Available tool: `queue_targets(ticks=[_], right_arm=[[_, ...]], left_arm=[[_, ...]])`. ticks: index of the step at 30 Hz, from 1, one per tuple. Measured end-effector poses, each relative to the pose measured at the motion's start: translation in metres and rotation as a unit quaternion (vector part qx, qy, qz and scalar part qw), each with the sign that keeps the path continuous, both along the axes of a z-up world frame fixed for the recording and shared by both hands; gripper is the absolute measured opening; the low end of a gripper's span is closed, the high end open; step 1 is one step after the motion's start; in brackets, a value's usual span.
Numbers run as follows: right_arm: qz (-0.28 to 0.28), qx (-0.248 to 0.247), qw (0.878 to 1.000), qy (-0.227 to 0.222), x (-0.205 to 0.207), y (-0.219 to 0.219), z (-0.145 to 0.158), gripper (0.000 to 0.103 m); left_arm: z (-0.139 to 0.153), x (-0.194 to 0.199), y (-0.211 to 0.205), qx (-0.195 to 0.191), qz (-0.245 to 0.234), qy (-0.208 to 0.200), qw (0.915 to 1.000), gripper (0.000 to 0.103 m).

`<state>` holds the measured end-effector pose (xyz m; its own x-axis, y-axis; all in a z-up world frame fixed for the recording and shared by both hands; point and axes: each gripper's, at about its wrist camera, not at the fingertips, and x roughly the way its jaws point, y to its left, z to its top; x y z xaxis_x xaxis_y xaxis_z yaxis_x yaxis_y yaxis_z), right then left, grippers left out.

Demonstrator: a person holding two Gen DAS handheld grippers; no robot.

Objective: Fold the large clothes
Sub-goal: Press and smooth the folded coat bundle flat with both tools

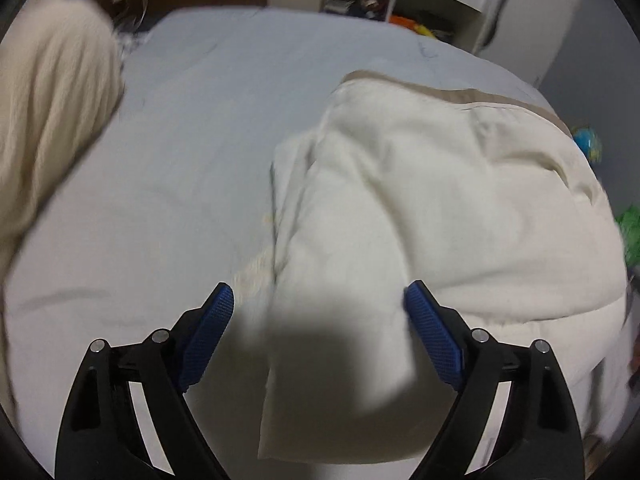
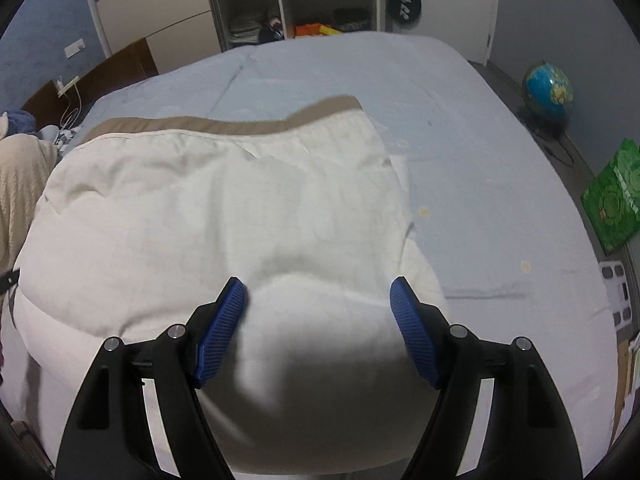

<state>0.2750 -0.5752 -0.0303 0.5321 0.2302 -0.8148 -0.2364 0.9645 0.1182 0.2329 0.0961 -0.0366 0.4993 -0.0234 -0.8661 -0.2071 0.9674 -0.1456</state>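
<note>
A large cream-white padded garment (image 1: 420,208) with a tan band along its far edge lies folded on the pale blue bed (image 1: 192,128). It also shows in the right wrist view (image 2: 224,216). My left gripper (image 1: 319,294) is open, its blue pads on either side of the garment's near left edge, holding nothing. My right gripper (image 2: 318,288) is open above the garment's near right part, holding nothing.
A beige knit cloth (image 1: 48,112) lies at the bed's left side, and shows in the right wrist view (image 2: 20,176). Shelves and drawers (image 2: 304,0) stand beyond the bed. A globe (image 2: 547,90) and a green box (image 2: 612,196) sit on the floor at right.
</note>
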Motion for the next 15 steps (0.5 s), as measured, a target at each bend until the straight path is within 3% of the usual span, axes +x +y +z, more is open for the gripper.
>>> queue_targets(ticks=[2, 5, 11, 15], right_arm=[[-0.003, -0.001, 1.0, 0.004, -0.001, 0.001, -0.003, 0.071], [-0.013, 0.002, 1.0, 0.014, -0.002, -0.005, -0.004, 0.071], [-0.019, 0.003, 1.0, 0.002, -0.013, -0.021, 0.014, 0.071], [-0.015, 0.019, 1.0, -0.009, -0.037, -0.034, 0.028, 0.071]], left_arm=[[-0.004, -0.003, 0.01, -0.029, 0.018, 0.004, 0.9994, 0.085], [-0.004, -0.007, 0.015, -0.037, 0.031, 0.009, 0.9988, 0.086], [0.014, -0.035, 0.004, 0.002, 0.006, -0.013, 0.9999, 0.082], [0.034, -0.062, -0.009, 0.022, -0.019, -0.041, 0.9987, 0.088]])
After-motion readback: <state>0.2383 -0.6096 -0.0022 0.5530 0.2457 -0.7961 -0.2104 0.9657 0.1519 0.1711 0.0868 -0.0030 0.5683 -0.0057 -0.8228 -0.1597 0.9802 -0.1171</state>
